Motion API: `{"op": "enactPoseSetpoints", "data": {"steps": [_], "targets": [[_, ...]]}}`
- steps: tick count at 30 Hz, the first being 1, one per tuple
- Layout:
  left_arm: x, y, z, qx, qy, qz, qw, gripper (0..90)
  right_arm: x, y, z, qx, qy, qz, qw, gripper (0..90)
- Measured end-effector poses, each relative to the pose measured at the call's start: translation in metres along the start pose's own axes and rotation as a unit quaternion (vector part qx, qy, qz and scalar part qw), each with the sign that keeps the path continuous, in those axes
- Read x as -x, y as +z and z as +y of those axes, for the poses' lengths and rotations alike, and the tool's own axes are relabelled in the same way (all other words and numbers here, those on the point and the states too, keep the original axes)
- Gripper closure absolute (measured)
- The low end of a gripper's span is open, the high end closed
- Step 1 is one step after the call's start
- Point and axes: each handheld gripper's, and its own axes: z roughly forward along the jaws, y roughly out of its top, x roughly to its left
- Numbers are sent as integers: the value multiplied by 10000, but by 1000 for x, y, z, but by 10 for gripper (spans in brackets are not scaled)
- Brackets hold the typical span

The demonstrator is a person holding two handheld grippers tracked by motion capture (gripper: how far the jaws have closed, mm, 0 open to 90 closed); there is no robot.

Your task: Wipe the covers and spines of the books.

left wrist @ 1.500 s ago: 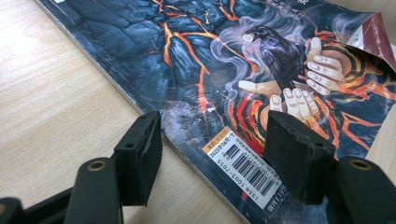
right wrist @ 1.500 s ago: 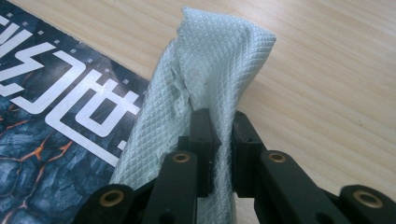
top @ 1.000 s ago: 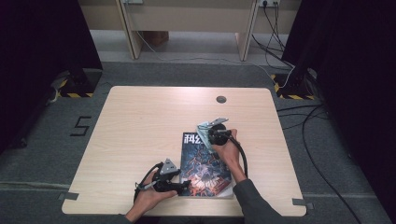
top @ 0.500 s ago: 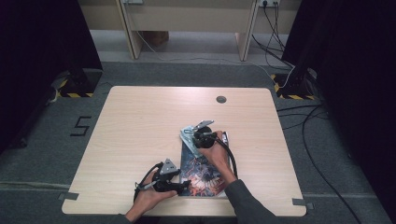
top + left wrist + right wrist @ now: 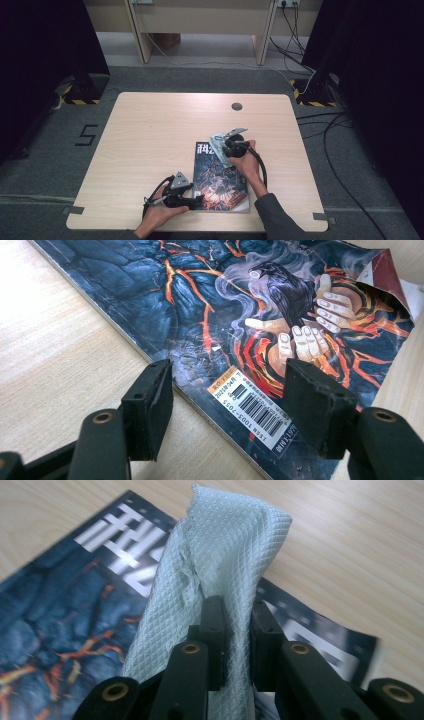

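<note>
Wiping of the magazine cover looks under way, not finished. Right gripper has its jaws pinched narrow on a pale waffle-weave cloth; the cloth stands up in a fold above the pads and hangs over the title end of the cover. From the high view that end is the far edge of the magazine, and the right gripper sits over its far right corner.

Left gripper stands with jaws apart, straddling the spine edge near the barcode label; one pad is over bare table, the other over the cover. Whether the pads press down on the cover I cannot tell. Judged role: steadying the magazine.

Magazine lies flat at the near edge of the table, right of centre. One near corner curls up.

Judgement: cloth is at the top of the cover; most of the cover toward the person remains to be passed over.
</note>
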Motion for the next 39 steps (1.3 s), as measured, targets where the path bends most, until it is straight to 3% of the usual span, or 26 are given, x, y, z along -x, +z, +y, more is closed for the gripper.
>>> {"op": "enactPoseSetpoints", "data": {"steps": [2,6,9,16,23,27,28,29,32,39], "targets": [[3,1,0,9,25,-7,10000,362,11,-5,-7,28,91,-55,9999,805],[4,1,1,-33,14,1,10000,361,21,-11,-13,-4,115,-220,9997,805],[3,1,1,-29,30,-31,10000,361,35,-17,-22,4,297,-353,9989,805],[4,-4,0,-186,107,-141,9997,364,36,-19,-24,-10,232,-411,9989,811],[4,-4,-1,-193,130,-148,9996,365,22,-17,-20,-45,97,-329,9994,817],[4,-4,-1,-177,129,-149,9996,365,0,-11,-13,-25,-92,-110,9999,816],[4,-4,-1,-177,129,-149,9996,366,0,-11,-13,-25,-92,-110,9999,816],[4,-4,-1,-182,134,-142,9996,365,-10,-8,-9,-13,-200,-47,9998,816],[4,-5,-1,-175,132,-141,9997,365,-20,-5,-5,-22,-280,53,9996,816],[4,-5,-1,-180,147,-151,9996,365,-50,5,7,27,-559,464,9974,812]]}}
